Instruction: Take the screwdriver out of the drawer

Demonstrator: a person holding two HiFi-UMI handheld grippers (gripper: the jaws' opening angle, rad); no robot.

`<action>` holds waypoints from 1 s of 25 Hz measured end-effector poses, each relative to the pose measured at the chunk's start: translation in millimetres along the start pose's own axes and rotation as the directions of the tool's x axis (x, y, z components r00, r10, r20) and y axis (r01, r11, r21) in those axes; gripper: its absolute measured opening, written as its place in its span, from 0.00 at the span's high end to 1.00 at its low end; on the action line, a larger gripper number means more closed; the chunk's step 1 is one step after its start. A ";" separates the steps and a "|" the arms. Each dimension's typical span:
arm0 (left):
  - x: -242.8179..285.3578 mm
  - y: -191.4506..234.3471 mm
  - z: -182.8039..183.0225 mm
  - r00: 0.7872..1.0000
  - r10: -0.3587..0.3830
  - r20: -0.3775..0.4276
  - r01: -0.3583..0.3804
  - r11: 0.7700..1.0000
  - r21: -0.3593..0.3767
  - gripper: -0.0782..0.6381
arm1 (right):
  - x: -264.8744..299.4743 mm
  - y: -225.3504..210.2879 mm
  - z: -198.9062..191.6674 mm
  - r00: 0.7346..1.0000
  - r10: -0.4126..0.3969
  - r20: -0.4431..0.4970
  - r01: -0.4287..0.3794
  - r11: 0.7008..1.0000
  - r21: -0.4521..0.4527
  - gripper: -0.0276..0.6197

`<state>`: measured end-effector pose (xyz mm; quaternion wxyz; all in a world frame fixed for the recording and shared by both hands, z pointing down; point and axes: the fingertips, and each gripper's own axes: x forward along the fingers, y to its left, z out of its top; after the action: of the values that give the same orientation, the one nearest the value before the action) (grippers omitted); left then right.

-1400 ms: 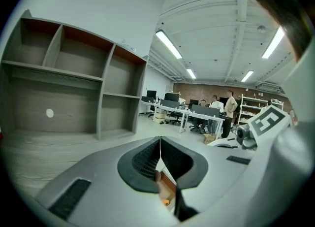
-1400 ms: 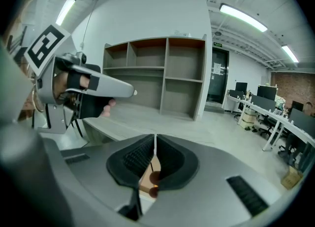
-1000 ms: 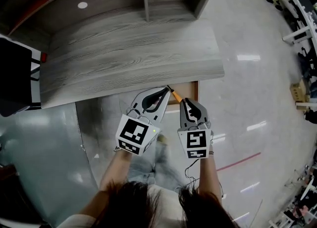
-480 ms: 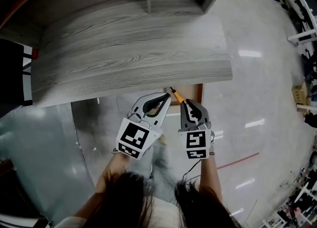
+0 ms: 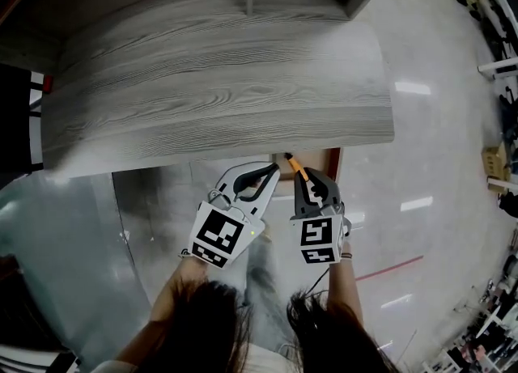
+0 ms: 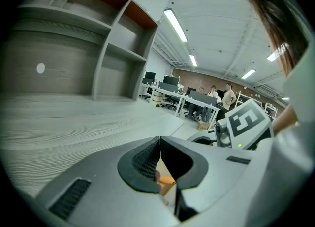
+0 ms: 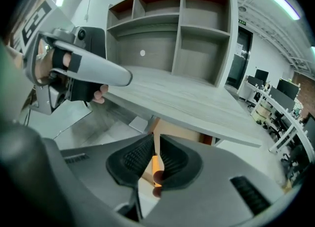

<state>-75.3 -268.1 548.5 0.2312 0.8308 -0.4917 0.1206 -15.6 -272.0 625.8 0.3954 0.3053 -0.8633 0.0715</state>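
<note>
In the head view my right gripper (image 5: 303, 177) is shut on an orange-handled screwdriver (image 5: 296, 168), whose dark shaft points up toward the desk's front edge. In the right gripper view the orange handle (image 7: 155, 165) sits clamped between the ribbed pads, just behind the gripper's (image 7: 155, 138) touching tips. The open wooden drawer (image 5: 331, 158) shows under the desk edge, just past the tool; it appears again as the drawer (image 7: 178, 130) below the desktop. My left gripper (image 5: 273, 169) hangs beside the right one, tips together (image 6: 160, 141), with nothing seen held.
A grey wood-grain desk (image 5: 218, 80) with shelf compartments (image 7: 177, 34) at its back fills the far side. A pale cabinet side (image 5: 65, 234) stands at the left. Glossy floor (image 5: 429, 201) stretches to the right. The person's hair and arms sit below the grippers.
The head view has shifted so the desk lies farther right and fills more of the frame. Both grippers stay side by side before the drawer, the right still holding the screwdriver.
</note>
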 end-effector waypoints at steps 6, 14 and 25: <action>8.7 7.9 -23.1 1.000 -0.013 -0.027 0.013 1.000 -0.006 0.87 | 26.6 8.7 -14.2 0.999 0.031 -0.035 -0.032 0.999 -0.026 0.88; 23.8 11.9 -42.8 0.998 -0.034 -0.059 0.036 0.999 0.021 0.87 | 53.1 11.4 -36.3 0.994 0.050 -0.099 -0.054 0.997 -0.048 0.86; 41.1 23.4 -82.0 0.996 -0.040 -0.077 0.037 0.998 -0.041 0.87 | 84.1 18.2 -68.3 0.978 0.073 -0.196 -0.095 0.990 -0.107 0.82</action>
<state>-73.5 -267.8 643.2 0.2686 0.8301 -0.4686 0.1387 -24.6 -272.1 735.3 0.4902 0.2367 -0.8362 0.0671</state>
